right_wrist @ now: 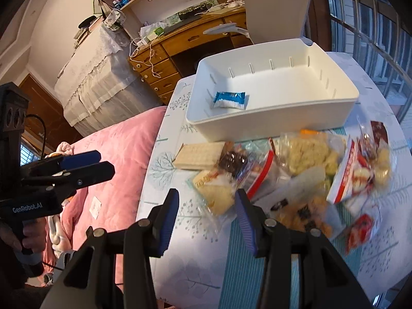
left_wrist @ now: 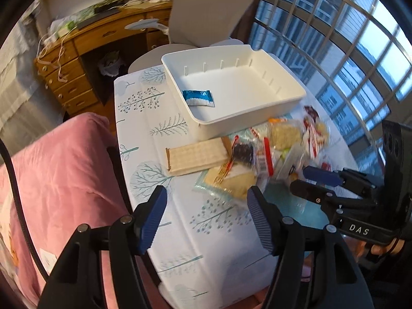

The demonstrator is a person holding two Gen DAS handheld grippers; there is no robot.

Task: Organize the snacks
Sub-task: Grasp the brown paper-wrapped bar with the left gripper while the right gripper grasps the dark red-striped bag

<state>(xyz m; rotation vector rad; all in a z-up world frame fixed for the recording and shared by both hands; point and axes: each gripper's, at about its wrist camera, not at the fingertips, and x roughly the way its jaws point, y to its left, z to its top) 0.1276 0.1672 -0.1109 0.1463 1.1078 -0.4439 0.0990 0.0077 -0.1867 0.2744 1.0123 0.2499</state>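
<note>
Currently catalogued, 1 white bin [left_wrist: 257, 114] is placed at the far side of the surface [left_wrist: 144, 128], which is covered with a cloth printed with trees. Inside the bin, 1 blue-and-white packet [left_wrist: 198, 97] is laid flat near the left wall; nothing else is seen in it.

Just in front of the bin, 1 loose pile of wrapped snacks [right_wrist: 296, 170] is spread over the surface. Within it can be counted:
- 1 pale cracker pack [left_wrist: 198, 155], lying flat at the pile's left edge, touching the bin's near wall.
- 1 clear bag of round pale biscuits [right_wrist: 306, 152].
- 1 red-and-white pouch [right_wrist: 347, 175], tilted at the right.
- 1 dark-filled wrapper [right_wrist: 234, 161], beside the cracker pack.
The remaining wrappers are blurred and overlapped, so their number cannot be told.

2 handheld grippers are listed. The left gripper [left_wrist: 206, 215] is held above the near part of the surface, its jaws set well apart with nothing between them. The right gripper [right_wrist: 206, 215] is held over the near edge of the pile, its jaws parted less widely and likewise empty, apart from any wrapper.

1 pink quilt [left_wrist: 59, 180] is noted left of the surface, 1 wooden desk [right_wrist: 180, 46] and 1 pale chair [right_wrist: 275, 7] behind it.
</note>
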